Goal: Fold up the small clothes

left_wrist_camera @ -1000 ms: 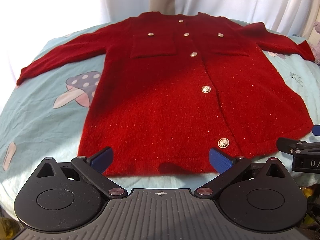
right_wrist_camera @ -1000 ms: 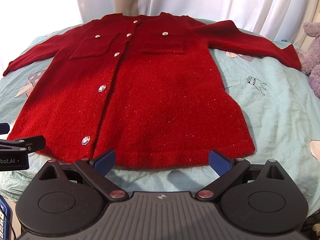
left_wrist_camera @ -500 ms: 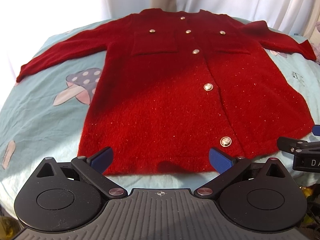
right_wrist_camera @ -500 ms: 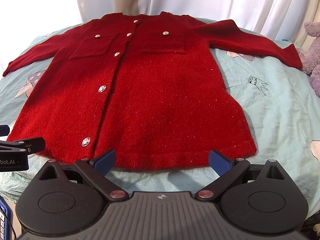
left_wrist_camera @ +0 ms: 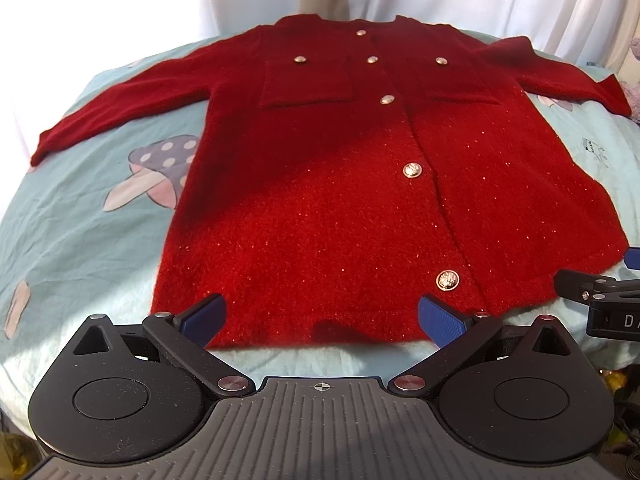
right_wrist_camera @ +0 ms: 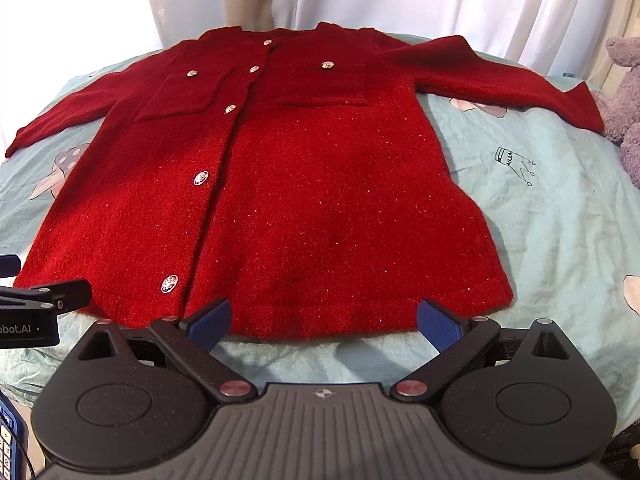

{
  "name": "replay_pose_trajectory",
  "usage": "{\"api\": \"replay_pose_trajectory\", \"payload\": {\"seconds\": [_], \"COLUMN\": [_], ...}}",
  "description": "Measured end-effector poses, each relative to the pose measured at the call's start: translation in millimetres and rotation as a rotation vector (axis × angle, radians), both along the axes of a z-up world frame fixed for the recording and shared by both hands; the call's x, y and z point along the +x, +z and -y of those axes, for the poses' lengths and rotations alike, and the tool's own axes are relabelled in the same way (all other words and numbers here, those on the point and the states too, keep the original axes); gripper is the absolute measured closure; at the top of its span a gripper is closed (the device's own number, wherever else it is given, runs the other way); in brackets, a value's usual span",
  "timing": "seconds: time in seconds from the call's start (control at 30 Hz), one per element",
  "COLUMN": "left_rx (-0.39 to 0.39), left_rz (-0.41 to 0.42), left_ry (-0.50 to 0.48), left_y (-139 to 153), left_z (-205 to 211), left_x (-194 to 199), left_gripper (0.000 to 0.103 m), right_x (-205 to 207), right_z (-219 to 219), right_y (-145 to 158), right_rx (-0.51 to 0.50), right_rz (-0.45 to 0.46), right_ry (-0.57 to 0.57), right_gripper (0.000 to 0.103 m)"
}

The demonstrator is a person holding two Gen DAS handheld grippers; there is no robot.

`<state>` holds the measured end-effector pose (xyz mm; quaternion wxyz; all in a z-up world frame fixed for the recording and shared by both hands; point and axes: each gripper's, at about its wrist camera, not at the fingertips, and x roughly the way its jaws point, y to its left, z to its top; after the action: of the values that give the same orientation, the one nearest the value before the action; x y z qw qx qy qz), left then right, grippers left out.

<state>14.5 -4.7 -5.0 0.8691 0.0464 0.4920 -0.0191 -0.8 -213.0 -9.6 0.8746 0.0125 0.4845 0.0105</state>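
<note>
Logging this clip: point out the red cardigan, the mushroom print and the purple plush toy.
red cardigan (left_wrist_camera: 320, 216), left wrist view, front panel.
mushroom print (left_wrist_camera: 160, 160), left wrist view, spotted cap.
purple plush toy (right_wrist_camera: 624, 92), right wrist view, body.

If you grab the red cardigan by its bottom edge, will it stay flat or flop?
Probably flop: the red cardigan looks like soft fuzzy knit lying limp on the bedsheet. Its spread sleeves would likely dangle. The metal buttons add little weight.
</note>
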Motion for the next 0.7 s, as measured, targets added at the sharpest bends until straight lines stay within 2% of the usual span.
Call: {"api": "replay_pose_trajectory", "payload": {"seconds": [0.7], "left_rx": [0.000], "left_rz": [-0.015], "left_ry": [0.002], "left_y": [-1.6], "left_z": [-0.2], "left_x": [3.1], "left_gripper": [0.000], "right_x": [2.9], "right_z": [3.4], "right_y": [-0.5], "right_rx": [0.012], "right_rz": [-0.007], "right_ry": [-0.004], "right_gripper": [0.004]}}
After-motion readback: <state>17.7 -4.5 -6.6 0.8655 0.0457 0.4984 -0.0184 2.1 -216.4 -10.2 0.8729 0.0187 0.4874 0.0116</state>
